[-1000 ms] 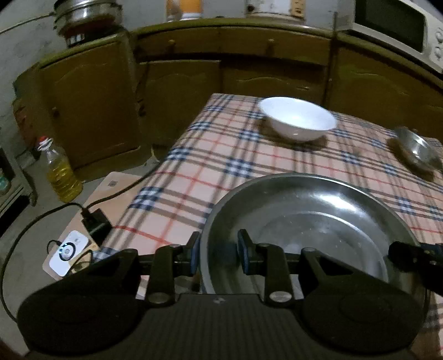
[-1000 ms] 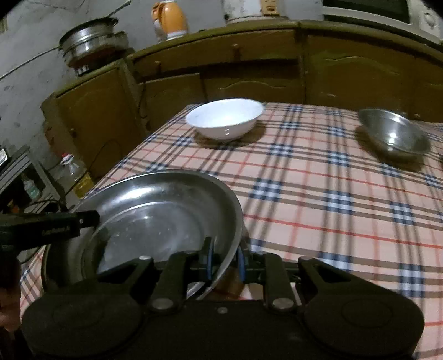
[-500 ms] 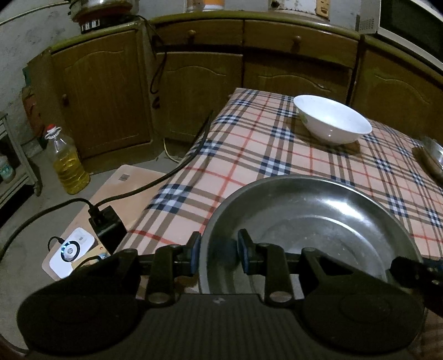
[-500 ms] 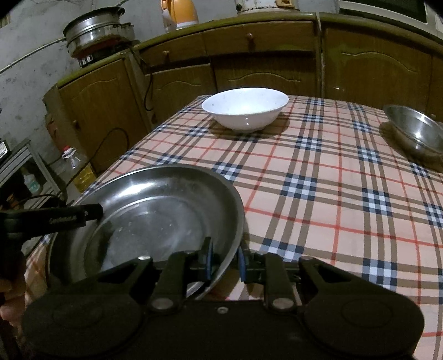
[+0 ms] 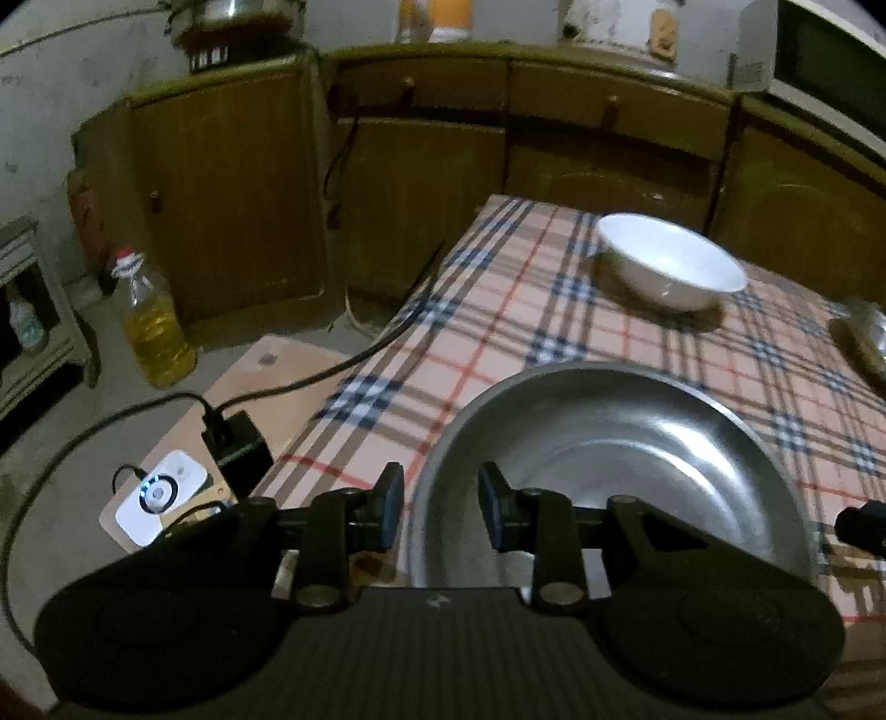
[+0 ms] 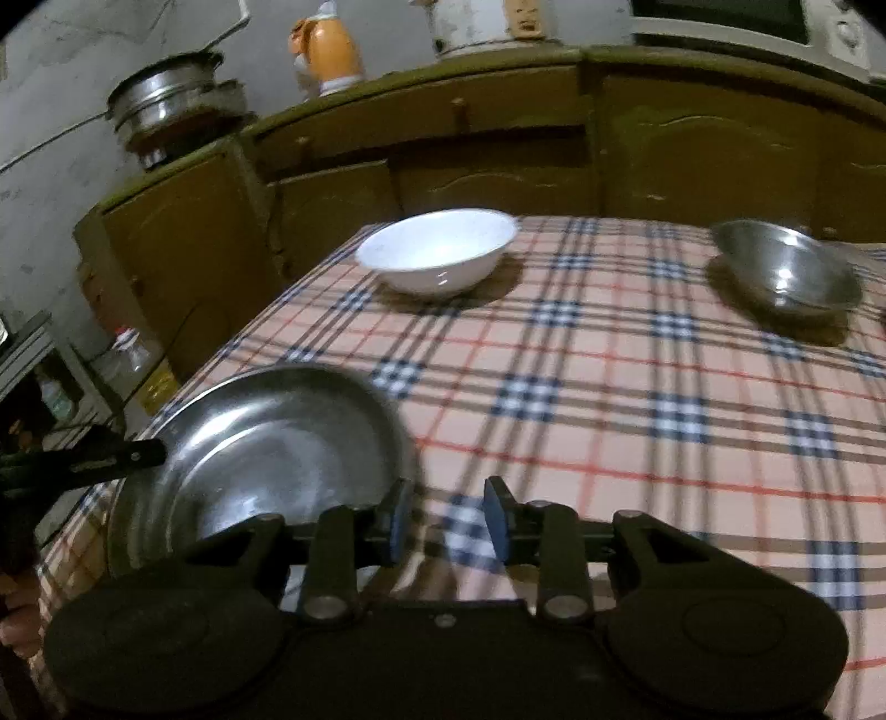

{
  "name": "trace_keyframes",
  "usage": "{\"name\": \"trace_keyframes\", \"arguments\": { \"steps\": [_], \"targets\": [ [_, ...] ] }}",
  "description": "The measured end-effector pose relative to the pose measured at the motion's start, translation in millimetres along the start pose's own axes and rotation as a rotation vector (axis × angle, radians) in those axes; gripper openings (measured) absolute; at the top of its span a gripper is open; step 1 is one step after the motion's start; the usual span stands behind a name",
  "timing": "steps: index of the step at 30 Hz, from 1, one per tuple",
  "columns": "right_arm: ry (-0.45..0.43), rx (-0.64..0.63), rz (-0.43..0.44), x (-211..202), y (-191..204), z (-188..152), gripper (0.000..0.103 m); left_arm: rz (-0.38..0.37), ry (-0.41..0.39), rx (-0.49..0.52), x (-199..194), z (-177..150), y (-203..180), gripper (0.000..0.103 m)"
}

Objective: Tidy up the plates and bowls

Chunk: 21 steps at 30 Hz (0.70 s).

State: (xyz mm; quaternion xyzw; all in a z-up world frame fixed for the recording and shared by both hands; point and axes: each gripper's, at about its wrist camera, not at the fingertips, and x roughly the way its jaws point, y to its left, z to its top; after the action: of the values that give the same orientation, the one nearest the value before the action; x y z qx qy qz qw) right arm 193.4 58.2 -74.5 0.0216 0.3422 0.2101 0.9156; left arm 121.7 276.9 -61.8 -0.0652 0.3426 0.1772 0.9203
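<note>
A large steel plate [image 5: 614, 459] lies on the checked tablecloth [image 5: 498, 332] near the table's front left corner. My left gripper [image 5: 440, 507] straddles its near rim with the jaws parted, not clamped. In the right wrist view the plate [image 6: 266, 448] lies left of my right gripper [image 6: 448, 518], which is open and empty just off the plate's right rim. A white bowl [image 6: 437, 255] stands at the far side of the table, and also shows in the left wrist view [image 5: 670, 268]. A small steel bowl [image 6: 786, 274] stands at the far right.
Wooden cabinets [image 6: 498, 138] run behind the table. An oil bottle [image 5: 155, 321], a black cable [image 5: 310, 382] and a power adapter [image 5: 232, 443] lie on the floor to the left. A steel pot [image 6: 166, 111] and an orange kettle [image 6: 326, 50] stand on the counter.
Both grippers have opened. The right gripper let go of the plate's rim and drew back to the right. The left jaws widened around the near rim.
</note>
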Motion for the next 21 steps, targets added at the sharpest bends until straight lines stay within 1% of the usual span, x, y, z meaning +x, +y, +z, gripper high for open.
{"name": "trace_keyframes", "arguments": {
  "steps": [1, 3, 5, 7, 10, 14, 19, 21],
  "targets": [
    [-0.006, 0.004, -0.008, -4.6, -6.1, 0.9, 0.038, 0.001, -0.008, 0.011, -4.4, 0.6, -4.4, 0.032],
    [-0.016, 0.010, -0.023, -14.0, -18.3, 2.9, 0.044, -0.023, -0.019, 0.022, -13.2, 2.6, -14.6, 0.035],
    [-0.032, 0.020, -0.045, -25.3, -33.7, 5.6, 0.048, -0.038, -0.037, 0.042, -21.3, 4.8, -28.1, 0.036],
    [-0.046, 0.034, -0.068, -36.8, -50.9, 9.0, 0.048, -0.057, -0.053, 0.058, -28.6, 7.4, -42.3, 0.037],
    [-0.064, 0.063, -0.095, -52.2, -77.7, 13.8, 0.051, -0.108, -0.064, 0.073, -37.7, 12.6, -66.4, 0.037],
    [-0.093, 0.111, -0.137, -70.9, -116.1, 21.7, 0.057, -0.178, -0.077, 0.111, -46.1, 18.4, -107.9, 0.041],
    [-0.126, 0.144, -0.189, -88.1, -161.8, 34.1, 0.059, -0.246, -0.083, 0.164, -49.6, 22.3, -164.9, 0.045],
    [-0.134, 0.144, -0.209, -91.7, -176.8, 38.5, 0.061, -0.274, -0.082, 0.183, -48.9, 25.2, -186.2, 0.049]
  ]
}}
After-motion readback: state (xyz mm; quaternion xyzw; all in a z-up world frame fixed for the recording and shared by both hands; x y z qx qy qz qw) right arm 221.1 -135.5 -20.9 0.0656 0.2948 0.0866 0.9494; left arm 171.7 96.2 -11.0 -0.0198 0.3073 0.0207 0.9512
